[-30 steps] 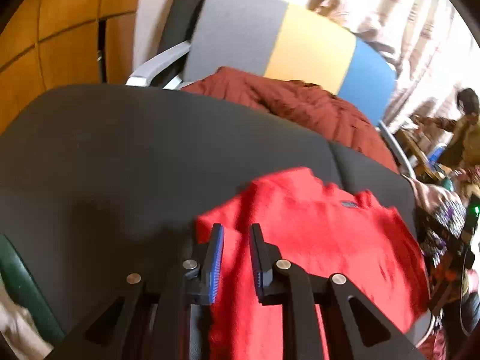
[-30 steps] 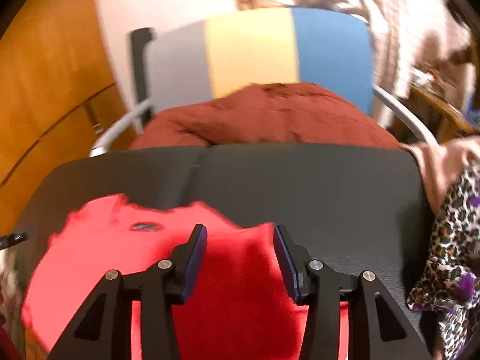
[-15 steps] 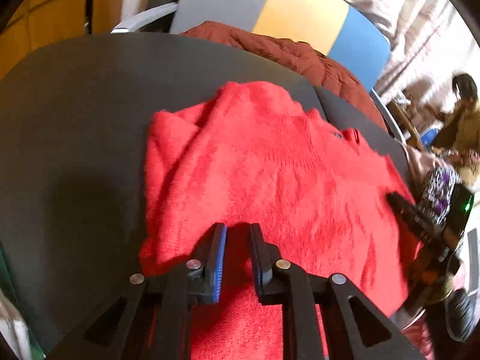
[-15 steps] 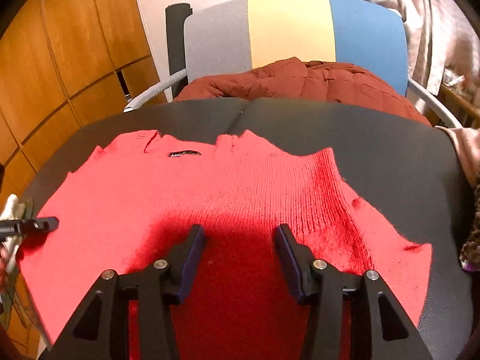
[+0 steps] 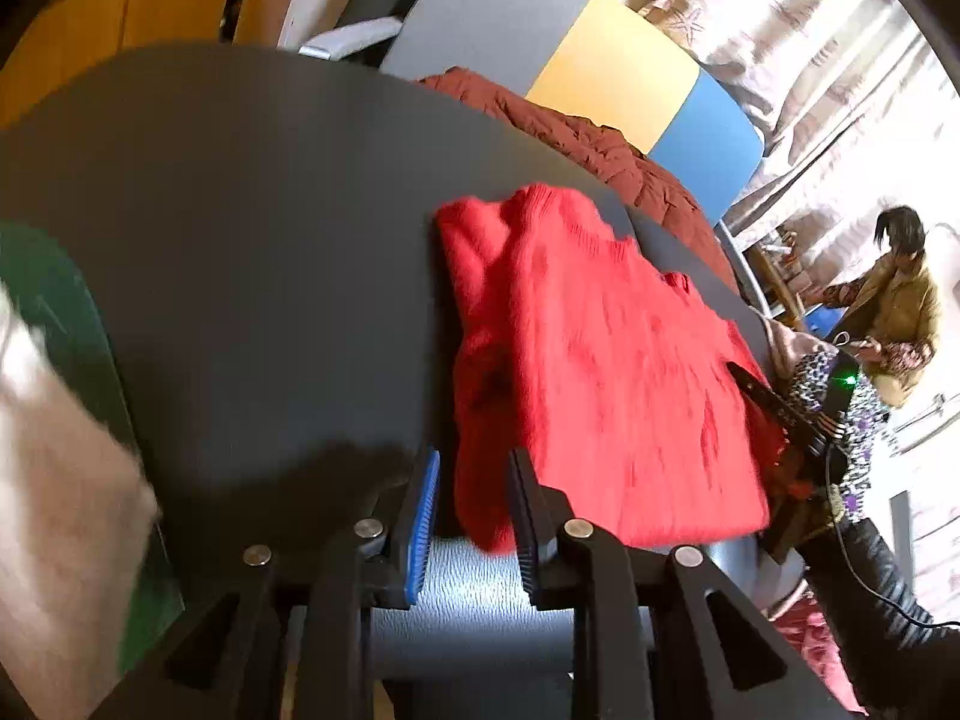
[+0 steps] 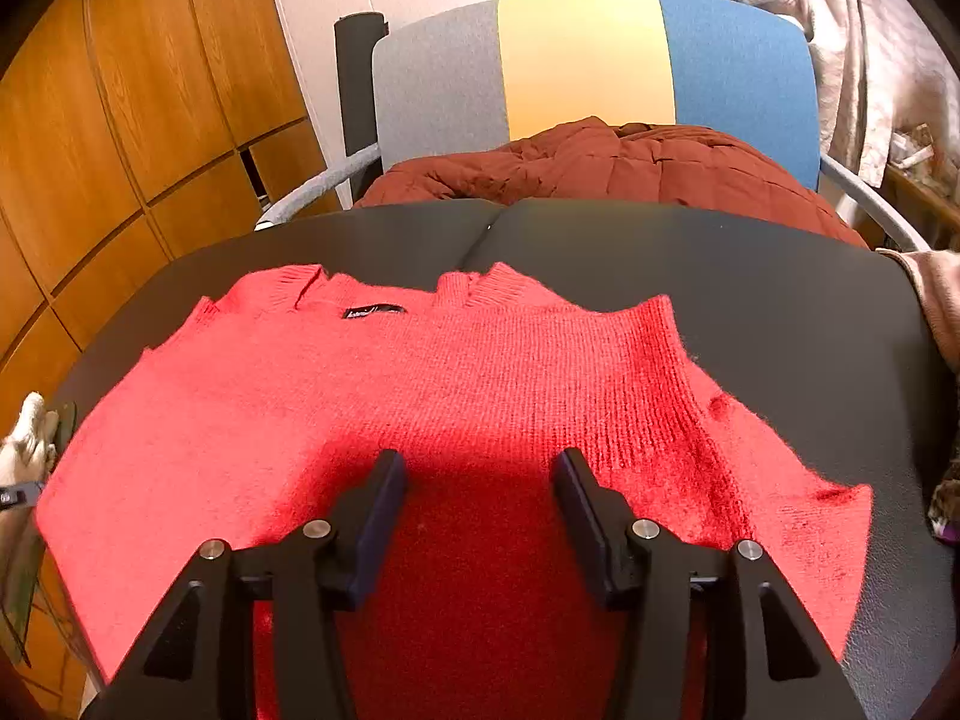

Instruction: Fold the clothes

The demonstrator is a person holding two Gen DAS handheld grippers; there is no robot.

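A red knitted sweater (image 6: 456, 396) lies spread on the black table (image 6: 750, 276), collar and label at the far side. It also shows in the left wrist view (image 5: 588, 360), its near corner hanging over the table edge. My left gripper (image 5: 471, 504) is open, its jaws on either side of that hanging corner at the table's front edge. My right gripper (image 6: 480, 498) is open and empty, hovering just above the sweater's lower middle. The right gripper's fingers (image 5: 774, 402) show at the sweater's right side in the left wrist view.
A chair with a grey, yellow and blue back (image 6: 588, 66) stands behind the table with a dark red quilted jacket (image 6: 624, 168) on it. Patterned clothes (image 5: 840, 396) lie at the table's right. A pale cloth (image 5: 54, 468) and green board (image 5: 54, 300) are at left. A person (image 5: 900, 300) stands far right.
The left gripper pulled back and left from over the sweater to the table's front edge, and its jaws opened wider. The right gripper stayed over the sweater's lower middle, jaws open.
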